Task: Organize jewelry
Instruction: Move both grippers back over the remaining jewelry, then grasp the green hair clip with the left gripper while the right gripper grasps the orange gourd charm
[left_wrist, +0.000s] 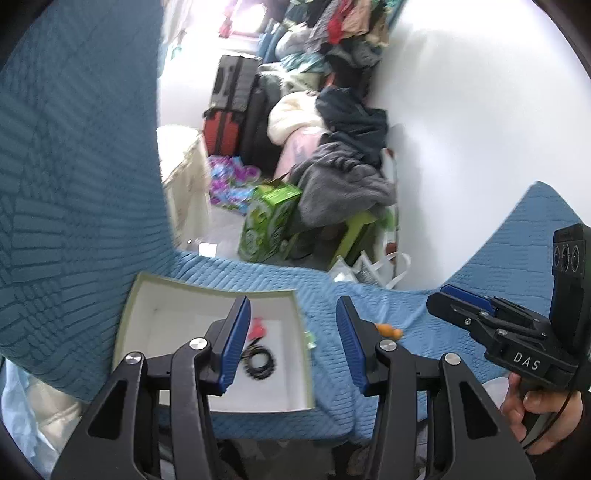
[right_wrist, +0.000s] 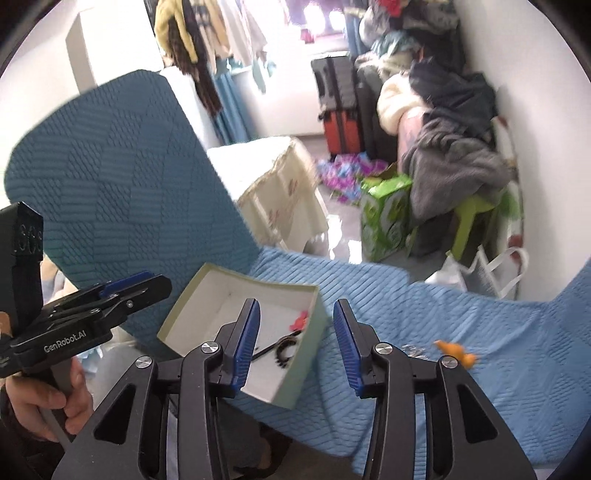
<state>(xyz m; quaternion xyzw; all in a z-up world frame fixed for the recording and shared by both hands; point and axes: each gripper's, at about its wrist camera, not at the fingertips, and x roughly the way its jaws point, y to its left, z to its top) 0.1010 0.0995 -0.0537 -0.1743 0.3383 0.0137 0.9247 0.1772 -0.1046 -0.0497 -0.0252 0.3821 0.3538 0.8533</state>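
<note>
A pale green box (left_wrist: 122, 332) with a white inside lies open on the blue-covered seat (left_wrist: 332, 295). Inside it are a black coiled hair tie (left_wrist: 260, 360) and a red piece (left_wrist: 256, 328). In the right wrist view the same box (right_wrist: 306, 354) holds the black piece (right_wrist: 284, 349) and the red piece (right_wrist: 300, 320). An orange piece (left_wrist: 388, 330) (right_wrist: 456, 350) lies on the seat to the right of the box, with a small clear item (right_wrist: 413, 349) beside it. My left gripper (left_wrist: 291, 334) hangs open above the box's right edge. My right gripper (right_wrist: 295, 332) is open too, with nothing between its fingers.
A blue chair back (left_wrist: 74, 184) rises at the left. Beyond the seat's far edge are a green carton (left_wrist: 267, 221), suitcases (left_wrist: 229, 110), piled clothes (left_wrist: 343, 162) and a white wall (left_wrist: 480, 129). A hand (left_wrist: 543, 413) holds the right gripper's grip.
</note>
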